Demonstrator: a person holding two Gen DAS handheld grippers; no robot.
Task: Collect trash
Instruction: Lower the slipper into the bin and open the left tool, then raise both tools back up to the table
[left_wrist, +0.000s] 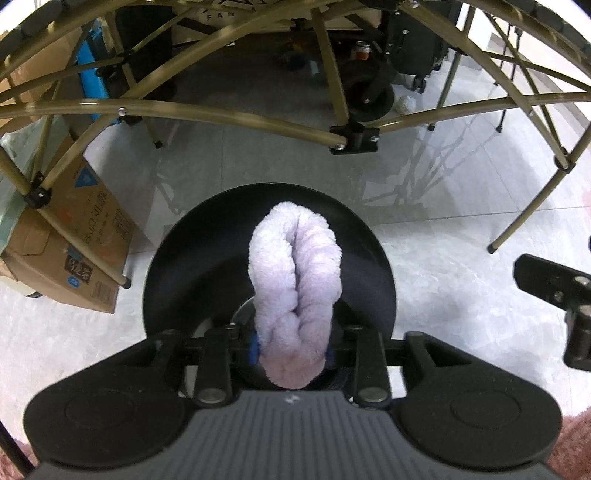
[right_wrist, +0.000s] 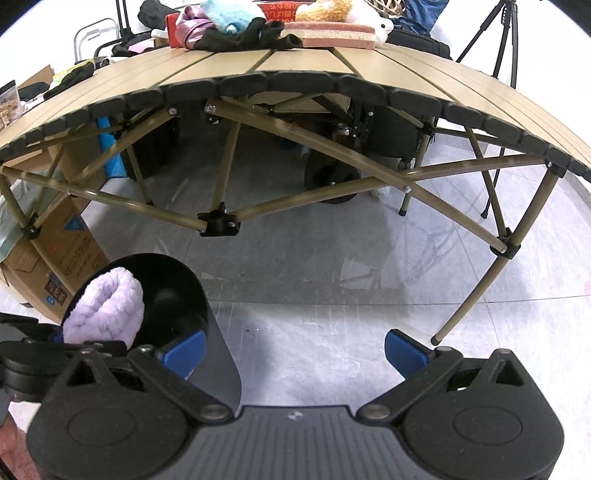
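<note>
Left hand-held gripper (left_wrist: 291, 350) over black bin (left_wrist: 207, 258), grasping lilac fluffy cloth (left_wrist: 295, 273).
Cloth hangs below the jaws inside the bin mouth; right hand-held gripper (right_wrist: 295, 354) released, empty. Risk: fibres may snag on a pad, dragging the cloth out.

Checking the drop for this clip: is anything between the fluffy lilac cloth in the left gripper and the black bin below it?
Nothing visible does. The fluffy lilac cloth sits between the left gripper's blue pads, directly over the open mouth of the round black bin. The right gripper stands open beside the bin, not over it.
</note>
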